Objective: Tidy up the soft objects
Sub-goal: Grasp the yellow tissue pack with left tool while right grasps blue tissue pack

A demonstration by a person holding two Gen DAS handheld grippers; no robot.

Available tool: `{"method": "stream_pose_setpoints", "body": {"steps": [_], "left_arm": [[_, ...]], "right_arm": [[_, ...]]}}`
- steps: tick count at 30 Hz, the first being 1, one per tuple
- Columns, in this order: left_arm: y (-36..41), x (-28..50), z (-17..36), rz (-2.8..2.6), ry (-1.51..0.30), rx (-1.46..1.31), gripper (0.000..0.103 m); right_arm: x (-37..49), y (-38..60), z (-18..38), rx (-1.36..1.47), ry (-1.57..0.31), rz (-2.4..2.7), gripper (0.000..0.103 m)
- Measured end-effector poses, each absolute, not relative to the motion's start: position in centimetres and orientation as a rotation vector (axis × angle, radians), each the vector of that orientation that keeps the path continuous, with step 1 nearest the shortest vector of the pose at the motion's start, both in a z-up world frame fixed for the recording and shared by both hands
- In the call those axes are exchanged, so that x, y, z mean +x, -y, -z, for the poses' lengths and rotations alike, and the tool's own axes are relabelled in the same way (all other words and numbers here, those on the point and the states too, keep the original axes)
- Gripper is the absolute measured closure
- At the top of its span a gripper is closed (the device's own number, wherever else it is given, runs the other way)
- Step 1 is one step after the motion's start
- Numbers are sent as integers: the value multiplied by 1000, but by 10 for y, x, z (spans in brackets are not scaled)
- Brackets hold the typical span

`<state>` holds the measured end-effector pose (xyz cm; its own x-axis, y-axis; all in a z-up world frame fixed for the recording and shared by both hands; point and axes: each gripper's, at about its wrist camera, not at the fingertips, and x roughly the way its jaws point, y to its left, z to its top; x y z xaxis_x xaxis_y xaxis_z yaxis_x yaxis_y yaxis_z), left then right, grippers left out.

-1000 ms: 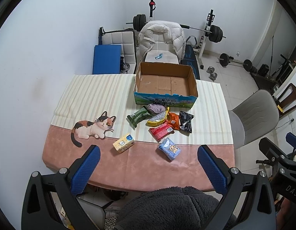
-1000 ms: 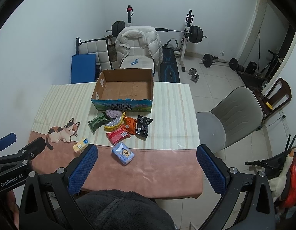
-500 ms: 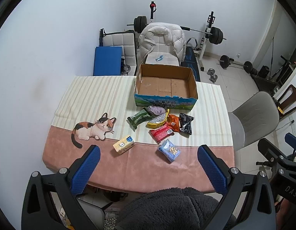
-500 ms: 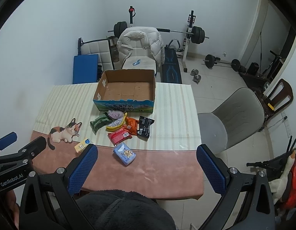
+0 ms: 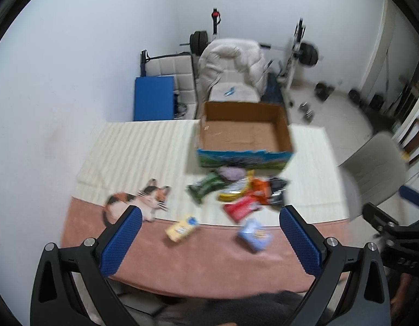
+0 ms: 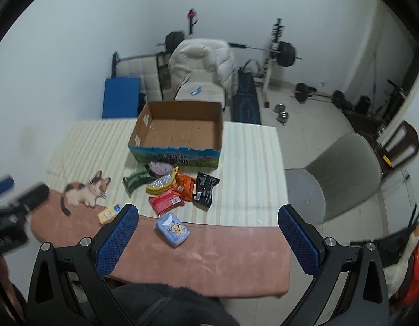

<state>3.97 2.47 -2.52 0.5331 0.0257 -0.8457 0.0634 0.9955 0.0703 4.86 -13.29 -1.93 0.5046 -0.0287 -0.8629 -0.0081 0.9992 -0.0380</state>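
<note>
An open cardboard box stands at the back of the table, empty. In front of it lies a heap of soft packets: green, purple, yellow, orange, black and red. A blue tissue pack and a yellow pack lie nearer on the pink cloth. My left gripper and right gripper are both open and empty, held above the table's near edge.
The table has a striped and pink cloth with a cat picture. A grey chair stands at the right. A chair with a white jacket, a blue pad and weights are behind.
Both grippers have moved forward and lower toward the table, so the box and packets look larger. The left wrist view is blurred by motion. Nothing was taken hold of.
</note>
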Motion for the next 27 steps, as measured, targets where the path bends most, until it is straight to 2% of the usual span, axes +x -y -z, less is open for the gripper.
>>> {"method": "stream_pose_setpoints", "body": {"steps": [10,18,22,23,24,25,26,27], "left_arm": [[-68,128,234,104,-1398,416,0],[-73,155,370,196,-1601,579,3],[-71,160,409,219,-1681,599,26],[-71,160,415,224,-1709,569,41],[-72,160,418,228,-1736,525,48],[-73,160,419,220,-1750,483,50],[-74,161,419,218,-1752,439,52],[-78,162,418,218,-1763,364,53]], "right_arm": [[143,72,259,-249,-1515,-259,0],[168,41,387,-309,-1699,-304,0],[171,38,423,-319,-1749,-296,5],[170,38,431,-315,-1762,-293,12],[169,38,436,-307,-1776,-291,20],[167,40,443,-282,-1798,-286,24],[165,42,446,-266,-1807,-275,33],[162,44,447,-253,-1806,-263,35]]}}
